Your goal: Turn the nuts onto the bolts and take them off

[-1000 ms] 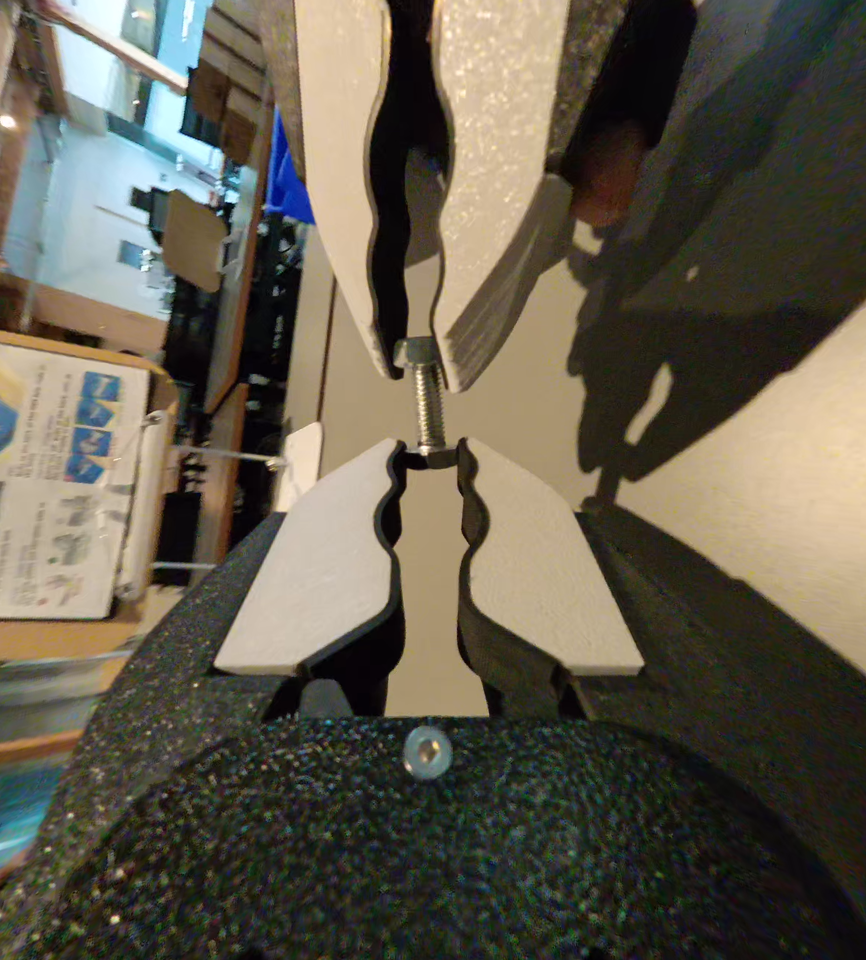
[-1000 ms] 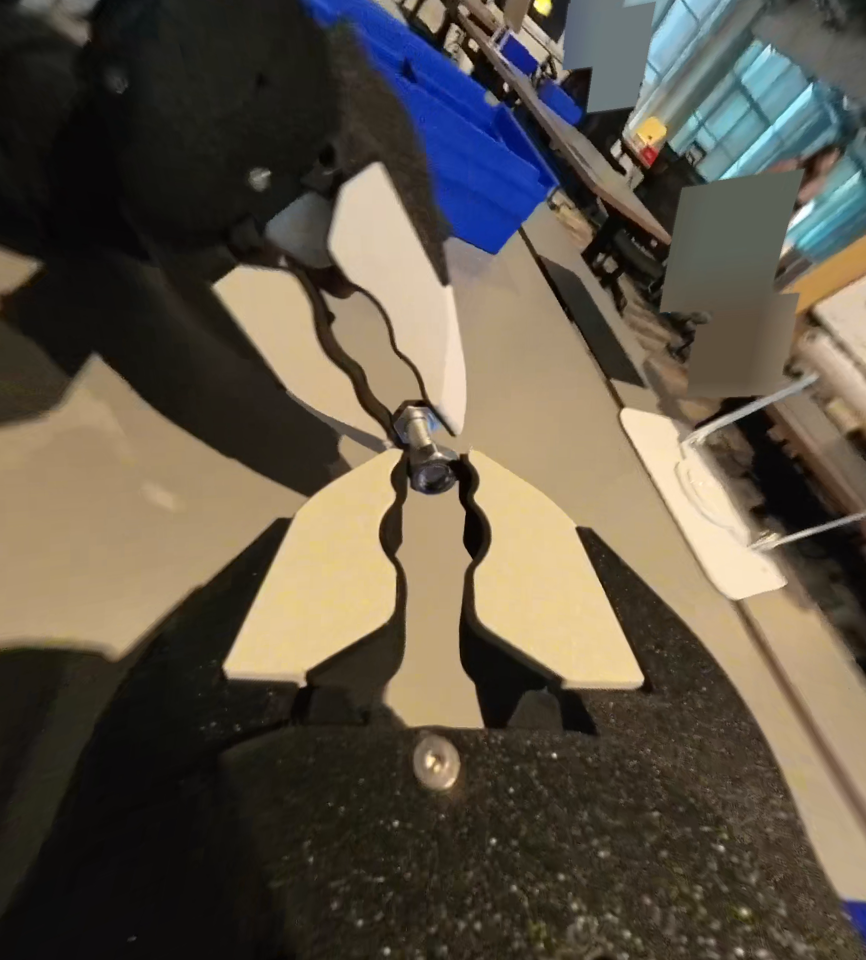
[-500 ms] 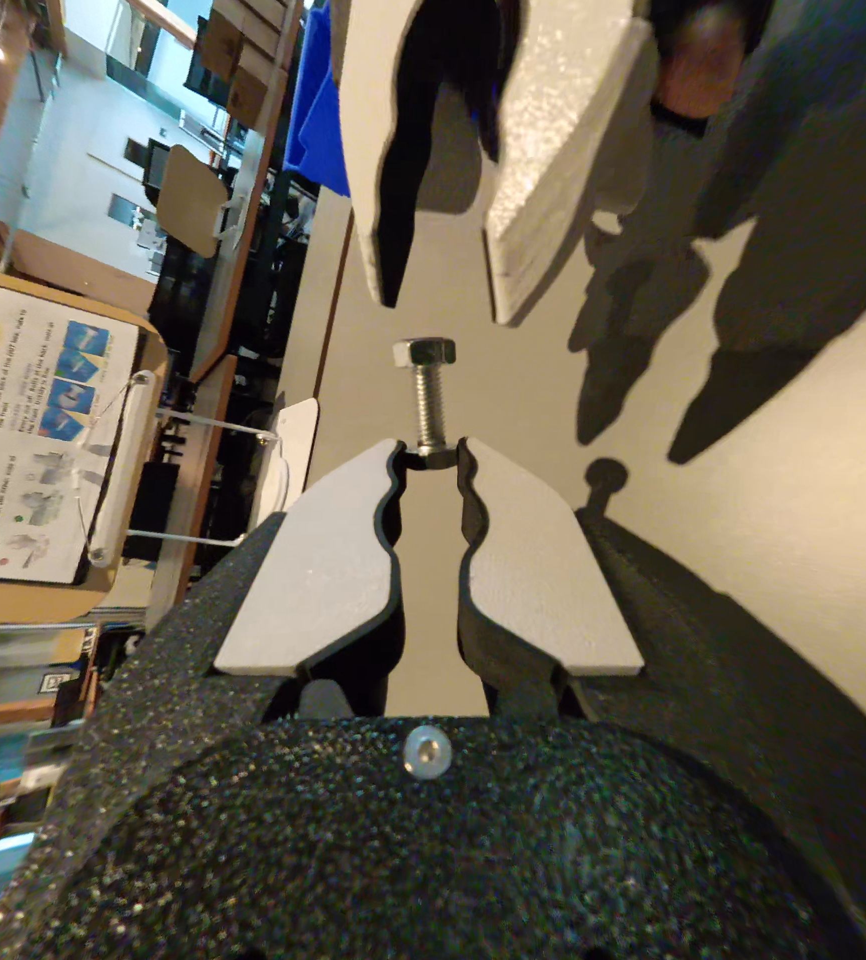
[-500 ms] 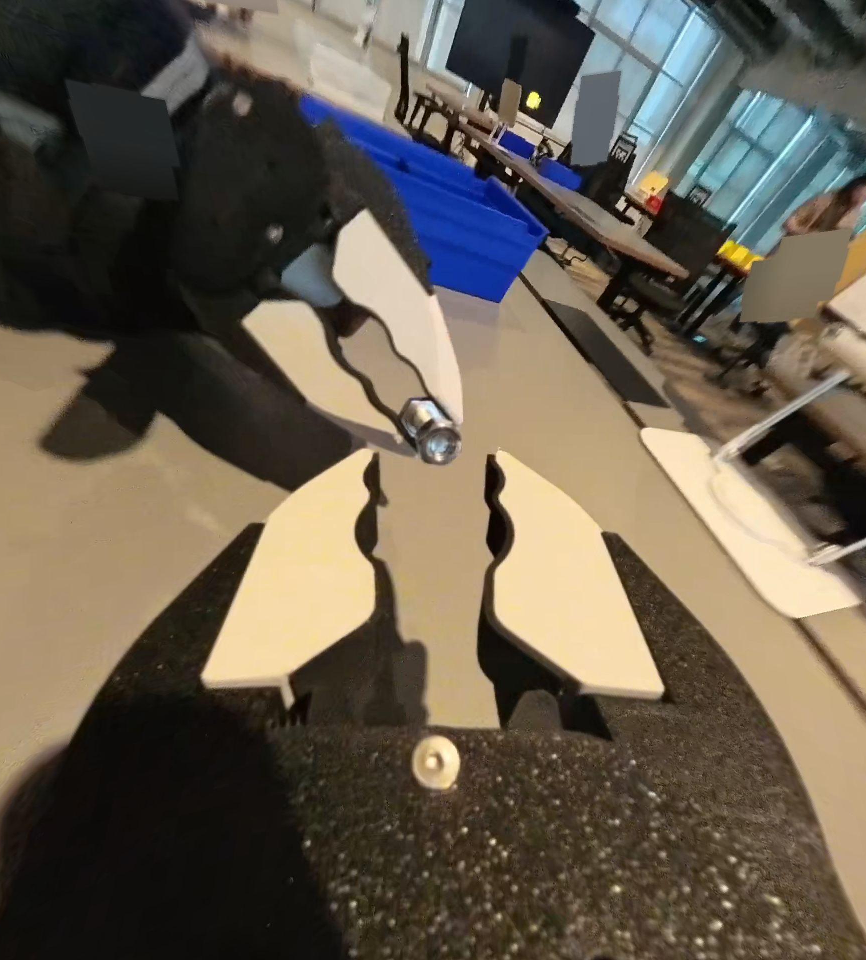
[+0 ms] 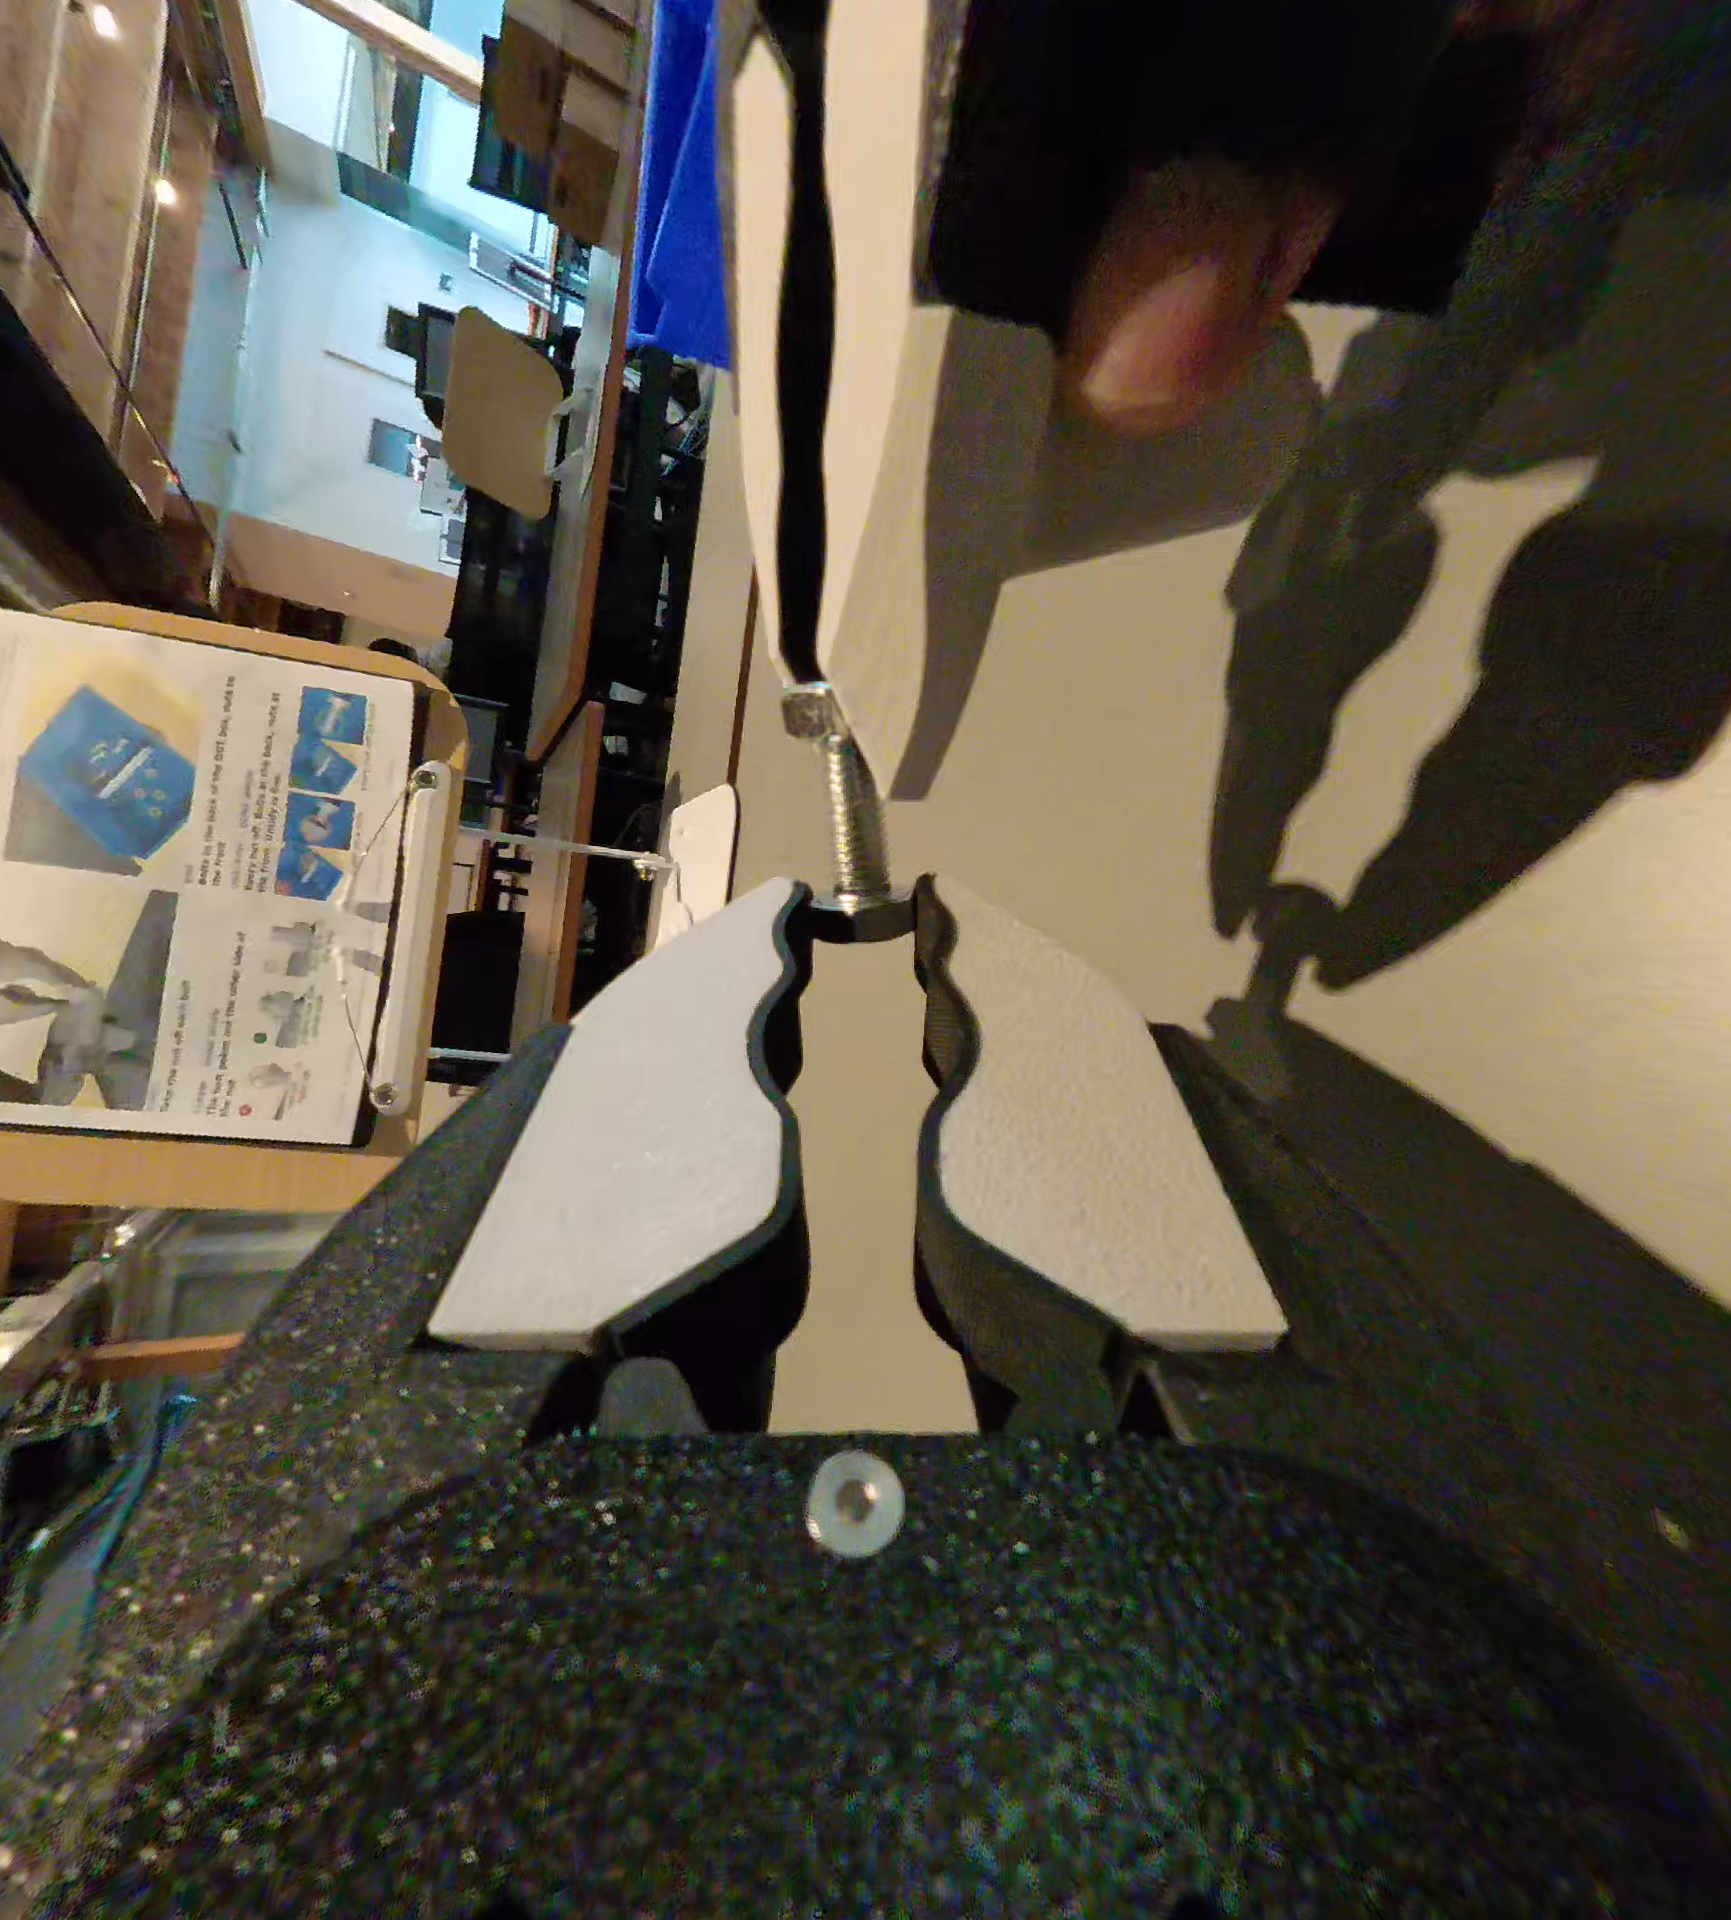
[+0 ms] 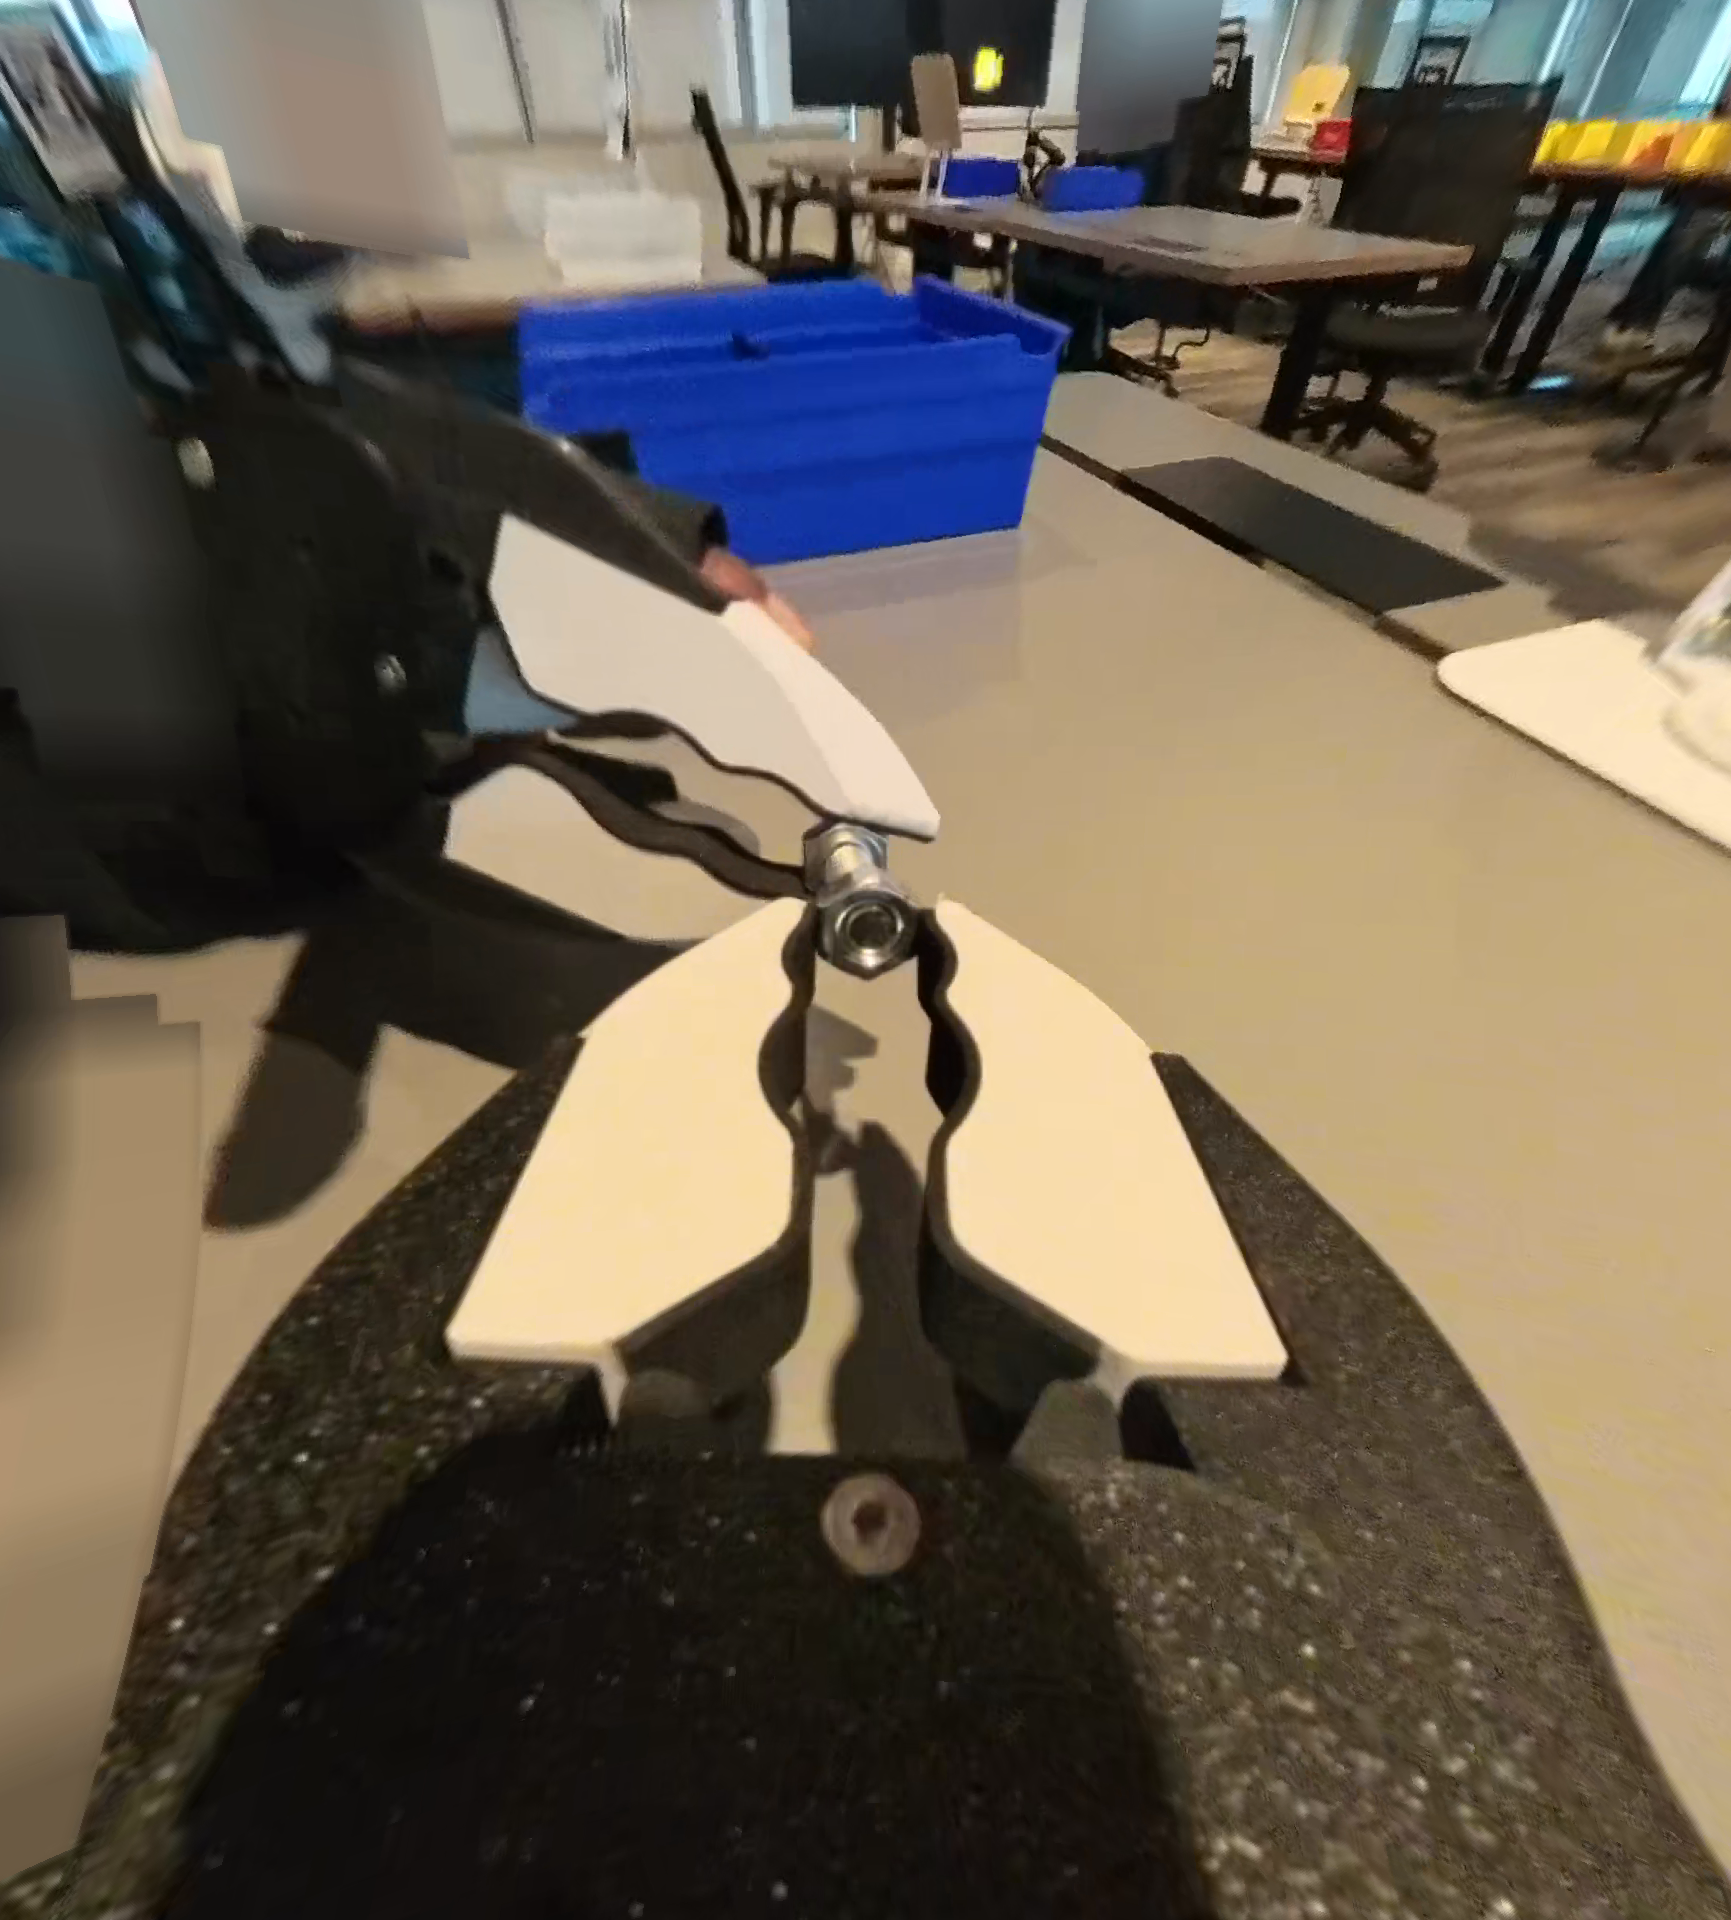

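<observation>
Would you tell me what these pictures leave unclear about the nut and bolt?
Left wrist view: the bolt head is dark between the left gripper tips; the right gripper half covers the nut.
Right wrist view: bolt seen end-on, so thread left is unclear; motion blurs the left gripper.
Bin: walls hide its contents.

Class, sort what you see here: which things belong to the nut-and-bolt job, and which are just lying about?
In the job:
left tool
right tool
bolt
nut

Lying about:
blue bin
instruction sheet
white stand base
</observation>
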A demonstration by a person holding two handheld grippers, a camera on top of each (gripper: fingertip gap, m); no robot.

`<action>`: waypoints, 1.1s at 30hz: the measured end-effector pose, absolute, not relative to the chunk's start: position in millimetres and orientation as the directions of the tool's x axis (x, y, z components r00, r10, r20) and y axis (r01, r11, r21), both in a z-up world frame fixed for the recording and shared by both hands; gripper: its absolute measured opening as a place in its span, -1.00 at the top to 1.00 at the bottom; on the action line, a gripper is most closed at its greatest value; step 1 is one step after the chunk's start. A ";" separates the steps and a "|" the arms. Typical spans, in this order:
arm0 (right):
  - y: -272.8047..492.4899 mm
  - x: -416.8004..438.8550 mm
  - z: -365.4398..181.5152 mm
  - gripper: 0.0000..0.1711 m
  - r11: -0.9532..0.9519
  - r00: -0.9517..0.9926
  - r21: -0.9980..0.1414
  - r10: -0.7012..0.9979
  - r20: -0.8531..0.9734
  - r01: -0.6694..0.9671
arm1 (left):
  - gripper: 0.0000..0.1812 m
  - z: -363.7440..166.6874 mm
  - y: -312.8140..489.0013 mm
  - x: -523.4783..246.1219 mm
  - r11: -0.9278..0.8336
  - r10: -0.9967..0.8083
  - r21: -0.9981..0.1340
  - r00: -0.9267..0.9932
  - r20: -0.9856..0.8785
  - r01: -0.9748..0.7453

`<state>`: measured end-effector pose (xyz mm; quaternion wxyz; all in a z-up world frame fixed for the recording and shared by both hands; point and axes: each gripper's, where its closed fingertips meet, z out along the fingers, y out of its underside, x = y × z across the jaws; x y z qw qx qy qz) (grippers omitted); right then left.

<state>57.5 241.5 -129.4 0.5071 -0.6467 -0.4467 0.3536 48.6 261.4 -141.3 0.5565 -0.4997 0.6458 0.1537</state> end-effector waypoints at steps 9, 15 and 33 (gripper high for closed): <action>235.3 67.5 -116.7 0.40 0.217 0.285 -0.933 0.911 0.299 0.285 | 0.79 -145.8 254.6 51.5 0.400 -0.691 -0.591 0.193 -0.696 -0.700; 221.9 64.3 -126.9 0.54 0.398 0.178 -0.831 0.852 0.492 0.387 | 0.79 -154.7 242.1 54.5 0.435 -0.745 -0.591 0.098 -0.660 -0.679; 247.3 69.7 -106.5 0.53 -0.105 0.322 -0.993 0.943 -0.082 0.055 | 0.79 -137.7 262.1 45.7 0.423 -0.572 -0.493 0.198 -0.796 -0.761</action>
